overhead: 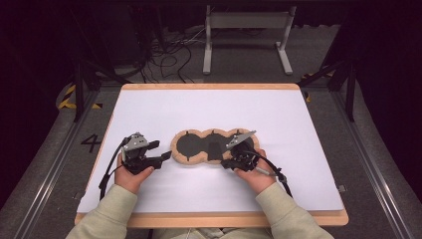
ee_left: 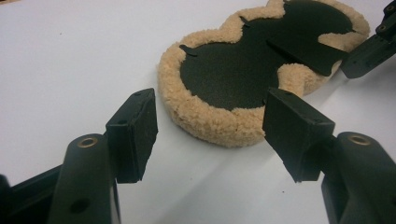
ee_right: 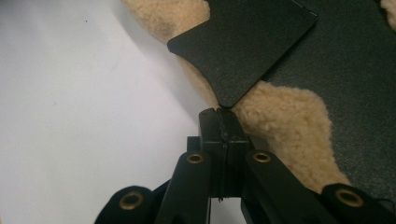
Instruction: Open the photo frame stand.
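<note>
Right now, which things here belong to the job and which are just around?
In the job:
fleece pad
black flap
left tool, open
right tool, shut at the flap's corner

Just around:
white table
metal stand
floor cables

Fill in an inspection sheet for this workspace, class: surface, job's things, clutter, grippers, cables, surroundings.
Surface: white board with a wooden edge, lying flat.
Job's things: tan fleecy three-lobed pad with a black inner face; a black flap lifts off it near the right end.
Clutter: nothing seen.
Grippers: left gripper open, fingers apart just short of the pad's left end; right gripper shut, fingers pressed together at the flap's corner; whether they pinch it cannot be told.
Cables: one trails from each gripper; a tangle lies on the floor beyond the table.
Surroundings: dark room, grey floor, a white frame behind.
</note>
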`<state>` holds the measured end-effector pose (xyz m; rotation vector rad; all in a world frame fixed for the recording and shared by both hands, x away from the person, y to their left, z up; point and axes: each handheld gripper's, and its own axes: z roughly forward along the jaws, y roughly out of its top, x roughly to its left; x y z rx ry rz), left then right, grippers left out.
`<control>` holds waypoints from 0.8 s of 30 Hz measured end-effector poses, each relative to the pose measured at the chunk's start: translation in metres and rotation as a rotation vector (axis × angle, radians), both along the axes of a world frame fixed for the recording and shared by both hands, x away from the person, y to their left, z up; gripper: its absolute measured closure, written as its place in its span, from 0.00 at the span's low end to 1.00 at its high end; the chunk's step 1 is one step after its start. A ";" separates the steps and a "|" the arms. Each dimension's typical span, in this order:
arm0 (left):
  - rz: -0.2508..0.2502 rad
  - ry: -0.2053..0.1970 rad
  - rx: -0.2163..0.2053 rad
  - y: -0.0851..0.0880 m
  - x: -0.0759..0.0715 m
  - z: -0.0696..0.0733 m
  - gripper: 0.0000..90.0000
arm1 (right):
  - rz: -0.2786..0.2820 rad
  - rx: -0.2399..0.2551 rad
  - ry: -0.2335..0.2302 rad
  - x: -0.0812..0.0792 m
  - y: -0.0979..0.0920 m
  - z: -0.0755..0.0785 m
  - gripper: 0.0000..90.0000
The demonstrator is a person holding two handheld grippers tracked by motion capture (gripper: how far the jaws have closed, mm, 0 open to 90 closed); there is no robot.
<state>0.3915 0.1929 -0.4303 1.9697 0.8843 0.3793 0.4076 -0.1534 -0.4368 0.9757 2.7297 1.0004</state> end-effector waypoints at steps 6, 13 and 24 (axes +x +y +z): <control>0.000 0.001 0.001 0.000 0.000 0.000 0.40 | -0.006 0.014 -0.016 -0.001 0.000 0.004 1.00; -0.008 0.005 0.007 -0.001 0.001 -0.001 0.40 | -0.015 0.047 -0.055 0.000 -0.001 0.013 1.00; -0.007 0.010 0.008 0.002 -0.001 -0.001 0.41 | -0.062 0.094 -0.117 0.006 -0.003 0.024 1.00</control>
